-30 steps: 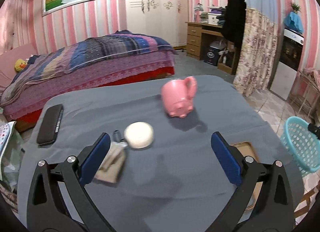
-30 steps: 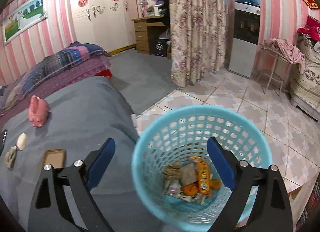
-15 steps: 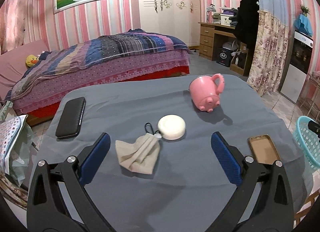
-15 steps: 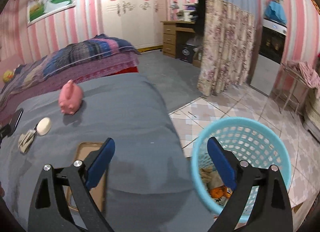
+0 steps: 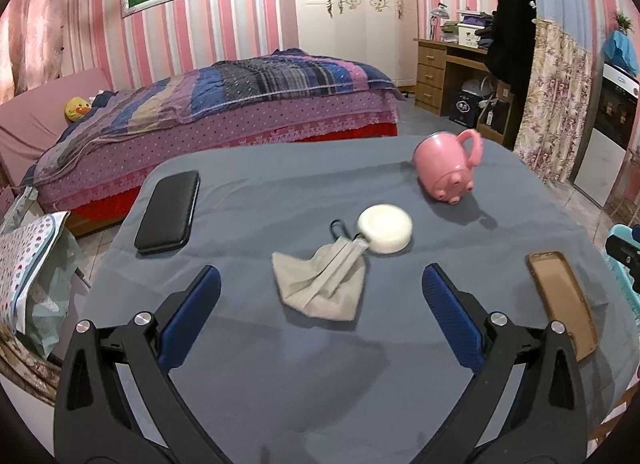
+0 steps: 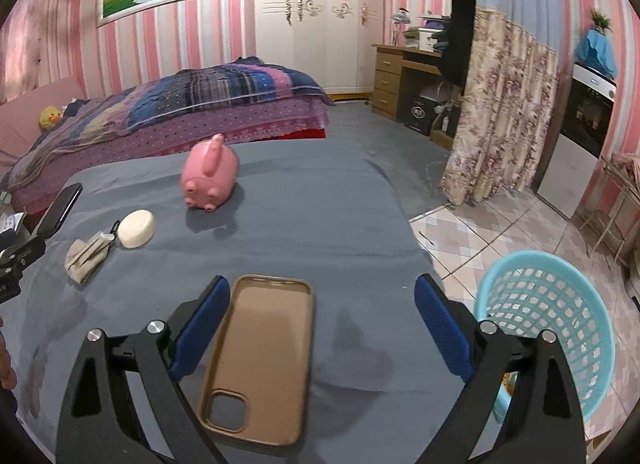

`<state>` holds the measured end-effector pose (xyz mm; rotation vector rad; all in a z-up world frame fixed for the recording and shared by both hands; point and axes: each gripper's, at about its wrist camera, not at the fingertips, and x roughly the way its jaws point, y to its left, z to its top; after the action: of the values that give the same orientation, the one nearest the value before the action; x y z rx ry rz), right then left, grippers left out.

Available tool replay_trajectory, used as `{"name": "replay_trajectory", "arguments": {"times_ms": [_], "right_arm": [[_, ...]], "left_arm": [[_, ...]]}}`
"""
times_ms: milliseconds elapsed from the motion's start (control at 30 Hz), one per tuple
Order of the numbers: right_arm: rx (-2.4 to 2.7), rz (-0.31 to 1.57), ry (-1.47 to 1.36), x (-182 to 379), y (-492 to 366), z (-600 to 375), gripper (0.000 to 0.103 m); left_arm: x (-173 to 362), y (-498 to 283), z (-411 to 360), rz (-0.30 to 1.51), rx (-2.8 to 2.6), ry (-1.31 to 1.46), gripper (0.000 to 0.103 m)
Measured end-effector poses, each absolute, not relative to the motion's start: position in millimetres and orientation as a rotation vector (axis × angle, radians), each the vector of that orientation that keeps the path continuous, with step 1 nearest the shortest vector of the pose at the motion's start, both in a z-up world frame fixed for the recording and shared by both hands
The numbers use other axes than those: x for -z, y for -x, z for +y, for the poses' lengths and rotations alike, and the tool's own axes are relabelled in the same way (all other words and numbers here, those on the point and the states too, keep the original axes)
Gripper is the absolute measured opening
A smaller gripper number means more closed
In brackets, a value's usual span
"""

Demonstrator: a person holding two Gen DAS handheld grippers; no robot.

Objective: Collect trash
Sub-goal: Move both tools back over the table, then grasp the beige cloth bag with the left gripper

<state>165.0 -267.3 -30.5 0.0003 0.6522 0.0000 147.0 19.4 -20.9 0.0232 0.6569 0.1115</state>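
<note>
The table (image 5: 304,392) wears a plain slate-grey cloth. On it lie a pink pig-faced mug (image 5: 446,170), a cream-white round soap (image 5: 385,228), a beige crumpled cloth (image 5: 320,284) with a black loop, a black case (image 5: 168,211) and a tan phone case (image 6: 260,356). The basket (image 6: 548,328) is pale turquoise lattice. Both grippers are black with blue jaws. The walls (image 5: 248,16) carry pink and white stripes; the bed cover (image 5: 248,84) is blue and purple plaid over dotted purple.

1 mug (image 5: 447,170), 1 mask (image 5: 320,288), 2 phone cases (image 6: 260,356), 1 basket (image 6: 548,328)
</note>
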Motion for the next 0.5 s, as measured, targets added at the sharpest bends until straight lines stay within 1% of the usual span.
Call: {"name": "replay_trajectory", "arguments": {"times_ms": [267, 500], "right_arm": [[-0.022, 0.685, 0.008, 45, -176, -254, 0.092], [-0.034, 0.732, 0.020, 63, -187, -245, 0.092]], "left_arm": [[39, -142, 43, 0.690, -0.144, -0.008, 0.097], [61, -164, 51, 0.733, -0.138, 0.000, 0.097]]}}
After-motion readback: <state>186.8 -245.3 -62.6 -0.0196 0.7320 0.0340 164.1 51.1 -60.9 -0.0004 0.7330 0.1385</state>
